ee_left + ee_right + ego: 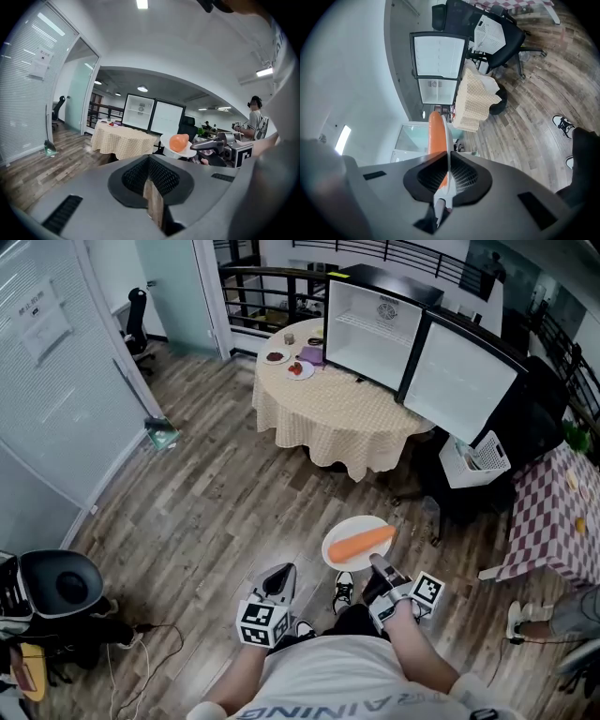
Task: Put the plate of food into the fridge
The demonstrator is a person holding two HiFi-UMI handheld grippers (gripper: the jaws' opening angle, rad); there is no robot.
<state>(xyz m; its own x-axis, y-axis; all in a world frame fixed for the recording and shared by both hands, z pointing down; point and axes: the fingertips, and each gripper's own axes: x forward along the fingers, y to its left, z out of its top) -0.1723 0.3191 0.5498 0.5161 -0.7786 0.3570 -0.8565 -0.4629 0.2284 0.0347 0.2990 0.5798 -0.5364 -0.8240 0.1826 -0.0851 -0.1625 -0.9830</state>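
Table (328, 418) before open fridge (375, 334)

Ahead of you stands a round table (342, 423) under a checked yellow cloth. On its far side sits the white fridge (373, 329), door open. Left of the fridge, locate a small plate (300, 369) with red food and a second plate (276, 357). The table stands on a wood-plank floor (206, 512).

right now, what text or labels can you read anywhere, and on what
"AINING": on the white shirt, first letters out of view.
On the glass wall, a paper notice: too small to read.
Cubes on left gripper and right gripper: square patterns, no words.
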